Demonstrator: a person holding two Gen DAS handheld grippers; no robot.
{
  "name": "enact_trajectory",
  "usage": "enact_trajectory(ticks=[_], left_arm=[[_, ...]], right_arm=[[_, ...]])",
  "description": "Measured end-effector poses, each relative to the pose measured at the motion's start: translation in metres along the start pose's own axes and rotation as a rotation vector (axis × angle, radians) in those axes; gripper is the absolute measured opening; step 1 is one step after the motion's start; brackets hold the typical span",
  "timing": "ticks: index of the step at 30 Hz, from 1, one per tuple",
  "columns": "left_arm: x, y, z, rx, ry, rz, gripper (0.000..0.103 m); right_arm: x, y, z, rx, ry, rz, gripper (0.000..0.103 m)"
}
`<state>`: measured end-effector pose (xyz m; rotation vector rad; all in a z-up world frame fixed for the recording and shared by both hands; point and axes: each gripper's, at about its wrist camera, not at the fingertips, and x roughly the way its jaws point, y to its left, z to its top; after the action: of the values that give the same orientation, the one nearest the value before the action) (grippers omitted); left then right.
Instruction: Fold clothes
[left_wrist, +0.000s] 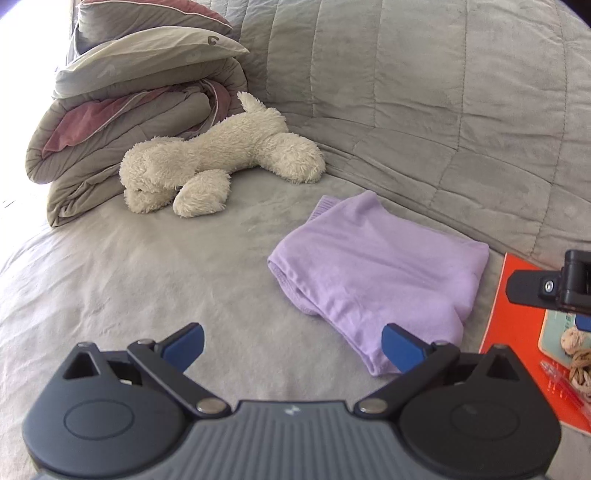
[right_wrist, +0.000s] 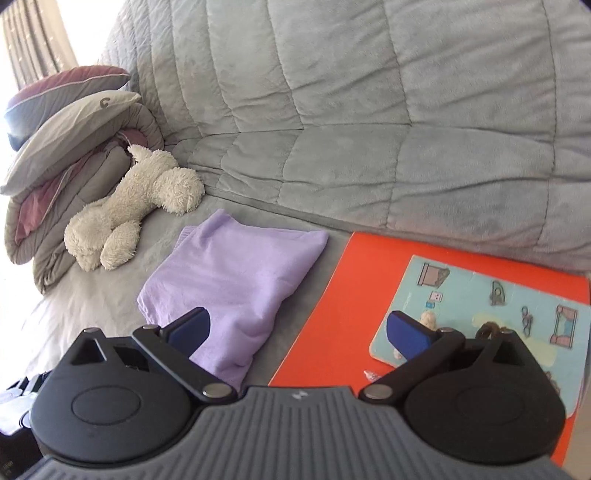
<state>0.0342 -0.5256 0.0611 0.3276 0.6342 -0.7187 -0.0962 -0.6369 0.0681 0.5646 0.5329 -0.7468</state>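
A lilac garment (left_wrist: 376, 269) lies folded into a compact bundle on the grey sofa seat (left_wrist: 147, 273). My left gripper (left_wrist: 291, 347) is open just in front of it, its right blue pad over the garment's near corner, holding nothing. In the right wrist view the same lilac garment (right_wrist: 229, 280) lies left of centre. My right gripper (right_wrist: 299, 332) is open and empty, its left pad over the garment's near edge, its right pad over a blue picture book (right_wrist: 491, 310). Part of the right gripper shows at the left wrist view's right edge.
A cream plush toy (left_wrist: 218, 158) lies behind the garment beside stacked grey-and-maroon cushions and a folded quilt (left_wrist: 129, 99). An orange board (right_wrist: 340, 302) with the picture book and small bits lies on the seat to the right. The quilted sofa back (right_wrist: 369, 110) rises behind.
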Motion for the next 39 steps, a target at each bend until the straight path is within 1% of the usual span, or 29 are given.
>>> enact_trajectory(ticks=[3,6,10,13,15,20,39], left_arm=[[0.004,0.001,-0.008,0.004,0.008,0.017,0.102],[0.008,0.006,-0.016,-0.014,0.03,0.016,0.102],[0.009,0.012,-0.022,-0.011,0.035,0.024,0.102],[0.005,0.016,-0.02,-0.025,0.027,0.022,0.102],[0.002,0.019,-0.018,-0.033,0.016,0.014,0.102],[0.003,0.025,-0.018,-0.059,0.029,0.014,0.102],[-0.003,0.049,-0.012,-0.143,0.029,-0.006,0.102]], right_arm=[[0.0,0.004,-0.002,-0.055,-0.008,-0.007,0.103],[-0.001,0.003,-0.002,-0.034,-0.014,-0.008,0.103],[-0.007,0.008,-0.003,-0.003,-0.028,-0.002,0.103],[-0.007,0.017,-0.007,-0.045,-0.015,0.006,0.103],[-0.007,0.022,-0.009,-0.071,-0.013,-0.012,0.103],[-0.009,0.029,-0.013,-0.115,-0.022,-0.033,0.103],[-0.006,0.049,-0.02,-0.179,-0.011,-0.05,0.103]])
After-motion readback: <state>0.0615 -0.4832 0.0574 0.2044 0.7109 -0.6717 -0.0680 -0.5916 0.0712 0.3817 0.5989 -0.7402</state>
